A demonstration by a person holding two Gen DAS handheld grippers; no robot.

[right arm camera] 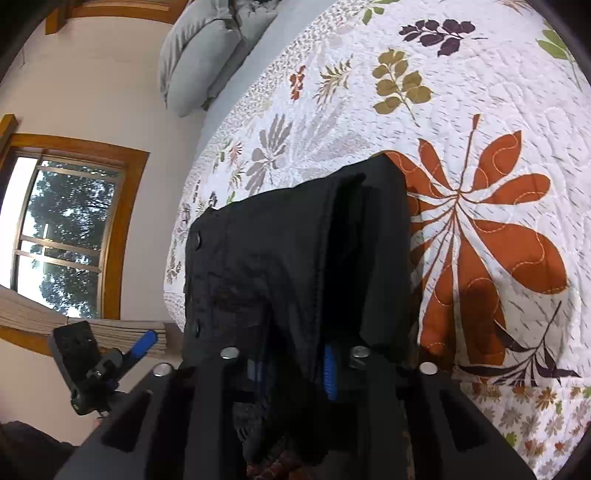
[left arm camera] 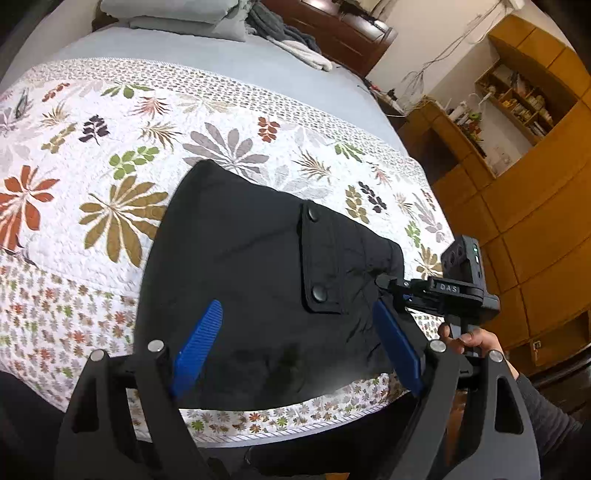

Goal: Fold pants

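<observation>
Black pants (left arm camera: 240, 258) lie folded in a compact bundle on the floral quilt near the bed's front edge, a snap-button pocket flap (left arm camera: 321, 258) on top. My left gripper (left arm camera: 295, 332) is open just above the bundle's near part, its blue fingers (left arm camera: 199, 343) spread wide and holding nothing. My right gripper (right arm camera: 291, 369) is shut on the right end of the pants (right arm camera: 295, 251), with fabric bunched between its blue pads (right arm camera: 330, 373). The right gripper also shows in the left wrist view (left arm camera: 391, 286) at the bundle's right edge.
The floral quilt (left arm camera: 110, 184) covers the bed, with grey pillows (left arm camera: 177, 14) and a dark blanket (left arm camera: 280, 33) at the head. Wooden cabinets and shelves (left arm camera: 517, 147) stand to the right. A window (right arm camera: 62, 236) is on the wall beyond the bed.
</observation>
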